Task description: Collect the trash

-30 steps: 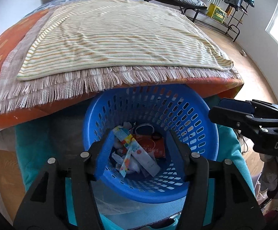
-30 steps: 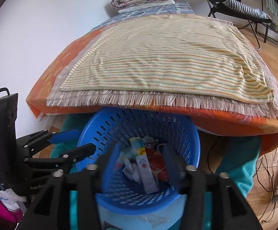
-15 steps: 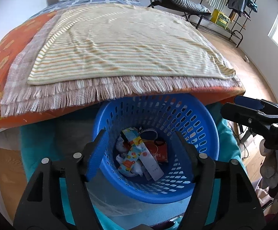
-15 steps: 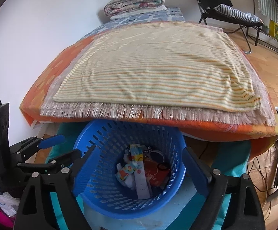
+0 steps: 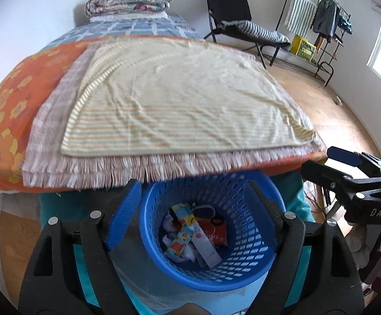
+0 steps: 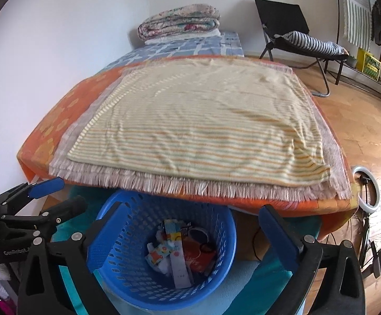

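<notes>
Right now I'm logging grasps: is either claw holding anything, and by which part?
Nothing is held. The left claw and right claw are both open and empty above the blue basket of trash.

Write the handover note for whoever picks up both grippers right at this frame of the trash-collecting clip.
Left gripper: open, holding nothing, above the blue basket.
Right gripper: open wide, holding nothing, also above the basket.
Trash: wrappers and crumpled paper lie in the bottom of the basket, which stands on the floor partly under the foot of the bed.
Done: several pieces are binned, and no trash shows on the striped blanket.
Left: nothing loose is visible on the bed or the wooden floor from here; check areas outside both views before stopping.
</notes>
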The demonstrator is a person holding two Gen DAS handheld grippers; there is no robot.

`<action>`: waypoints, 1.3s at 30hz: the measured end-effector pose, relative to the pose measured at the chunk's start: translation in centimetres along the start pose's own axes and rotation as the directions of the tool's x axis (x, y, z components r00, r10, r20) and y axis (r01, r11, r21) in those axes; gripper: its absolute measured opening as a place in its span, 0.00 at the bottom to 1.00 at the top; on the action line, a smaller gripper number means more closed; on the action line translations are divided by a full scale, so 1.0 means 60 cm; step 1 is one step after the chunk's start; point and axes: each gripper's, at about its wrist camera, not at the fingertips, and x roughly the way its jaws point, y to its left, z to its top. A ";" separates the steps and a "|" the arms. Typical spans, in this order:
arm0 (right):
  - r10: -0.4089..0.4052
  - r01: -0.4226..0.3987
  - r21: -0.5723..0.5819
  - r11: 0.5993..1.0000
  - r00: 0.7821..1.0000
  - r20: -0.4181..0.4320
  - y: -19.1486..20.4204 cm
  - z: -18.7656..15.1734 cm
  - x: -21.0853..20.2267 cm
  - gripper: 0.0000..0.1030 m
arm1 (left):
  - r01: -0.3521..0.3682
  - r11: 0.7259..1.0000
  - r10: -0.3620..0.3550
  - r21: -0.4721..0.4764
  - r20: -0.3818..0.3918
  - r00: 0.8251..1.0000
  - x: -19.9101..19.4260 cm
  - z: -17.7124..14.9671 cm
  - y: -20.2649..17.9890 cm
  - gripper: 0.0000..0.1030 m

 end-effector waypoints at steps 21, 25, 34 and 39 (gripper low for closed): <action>0.036 -0.032 -0.027 0.999 0.988 0.152 0.008 0.074 -0.074 0.99 | -0.067 0.998 0.068 -0.013 0.245 0.967 -0.132 0.094 -0.017 0.96; 0.046 -0.039 -0.045 0.998 0.985 0.165 0.013 0.080 -0.087 0.99 | -0.077 0.997 0.080 -0.022 0.264 0.961 -0.150 0.100 -0.016 0.98; 0.031 -0.016 -0.070 0.997 0.977 0.210 0.023 0.089 -0.109 1.00 | -0.109 0.993 0.118 -0.048 0.300 0.947 -0.177 0.108 -0.014 0.99; 0.023 -0.009 -0.064 0.998 0.976 0.217 0.023 0.089 -0.113 1.00 | -0.113 0.992 0.123 -0.048 0.298 0.947 -0.180 0.108 -0.011 0.99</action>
